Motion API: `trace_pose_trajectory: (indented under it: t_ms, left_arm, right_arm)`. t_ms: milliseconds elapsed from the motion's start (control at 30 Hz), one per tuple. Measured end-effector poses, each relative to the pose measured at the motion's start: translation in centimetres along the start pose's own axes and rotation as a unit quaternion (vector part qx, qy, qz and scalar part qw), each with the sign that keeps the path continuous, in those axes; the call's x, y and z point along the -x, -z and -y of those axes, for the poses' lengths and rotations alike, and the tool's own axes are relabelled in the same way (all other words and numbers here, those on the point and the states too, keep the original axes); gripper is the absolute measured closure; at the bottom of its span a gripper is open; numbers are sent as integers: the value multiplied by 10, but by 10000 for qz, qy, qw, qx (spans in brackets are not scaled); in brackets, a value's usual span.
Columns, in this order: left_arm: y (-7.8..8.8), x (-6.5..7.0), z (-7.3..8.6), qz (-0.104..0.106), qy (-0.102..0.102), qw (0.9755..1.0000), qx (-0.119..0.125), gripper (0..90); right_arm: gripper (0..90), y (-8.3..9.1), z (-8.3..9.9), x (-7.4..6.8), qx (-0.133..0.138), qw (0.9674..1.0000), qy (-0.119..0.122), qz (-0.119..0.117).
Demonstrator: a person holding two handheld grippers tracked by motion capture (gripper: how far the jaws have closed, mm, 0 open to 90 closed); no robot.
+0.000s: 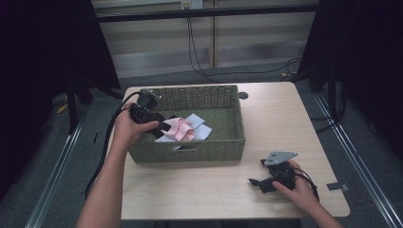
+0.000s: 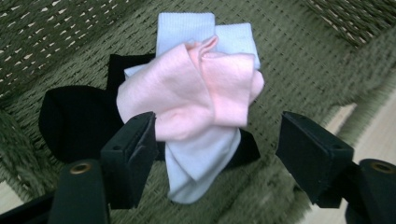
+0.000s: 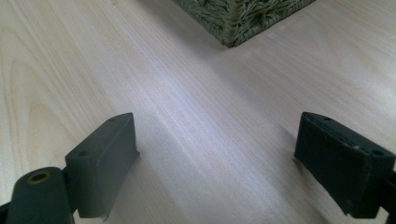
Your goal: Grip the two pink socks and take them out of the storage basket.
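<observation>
Left gripper [image 2: 217,154] is hanging released inside the woven basket [image 1: 190,154], jaws spread around the pink sock [image 2: 196,91], 1 jaw edge touching it. Likely a pick: I'd lower further, centre the bundle between the jaws, grab pink alone, not the white sock [image 2: 201,158] or black sock [image 2: 74,121] beneath. Its long axis is running away from the gripper. Right gripper [image 1: 269,183] is resting released on the table [image 1: 199,190].

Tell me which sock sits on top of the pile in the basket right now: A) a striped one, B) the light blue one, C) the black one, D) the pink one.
D: in the left gripper view the pink sock lies over the light blue sock and the black sock, inside the woven basket.
</observation>
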State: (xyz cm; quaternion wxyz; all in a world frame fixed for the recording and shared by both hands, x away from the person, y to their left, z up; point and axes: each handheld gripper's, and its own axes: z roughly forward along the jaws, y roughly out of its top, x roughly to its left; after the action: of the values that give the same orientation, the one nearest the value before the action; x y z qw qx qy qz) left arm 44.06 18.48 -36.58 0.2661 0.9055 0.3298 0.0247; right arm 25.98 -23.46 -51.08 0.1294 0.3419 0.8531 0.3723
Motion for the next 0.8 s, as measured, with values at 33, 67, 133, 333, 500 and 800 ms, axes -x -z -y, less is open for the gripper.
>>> trace_pose_trajectory:
  t_ms: [33, 67, 133, 333, 500, 800]
  left_arm:
    - [-3, -1, -1, 16, 1, 10000, -9, 300]
    - [-5, -2, -2, 5, -2, 10000, 2, 316]
    - [-10, -4, -4, 14, 18, 10000, 18, 331]
    - [-23, -10, -7, -62, 2, 10000, 45, 361]
    - [-27, -13, -10, -20, 77, 9996, 262, 397]
    - [-49, -15, -21, 32, 244, 9997, -18, 466]
  right_arm:
    - [121, 0, 0, 0, 1, 10000, 1, 0]
    - [121, 0, 0, 0, 0, 10000, 1, -1]
    - [121, 0, 0, 0, 1, 10000, 3, 0]
    - [121, 0, 0, 0, -4, 10000, 4, -4]
    - [121, 0, 0, 0, -1, 10000, 6, 3]
    - [122, 0, 0, 1, 11, 10000, 36, 20]
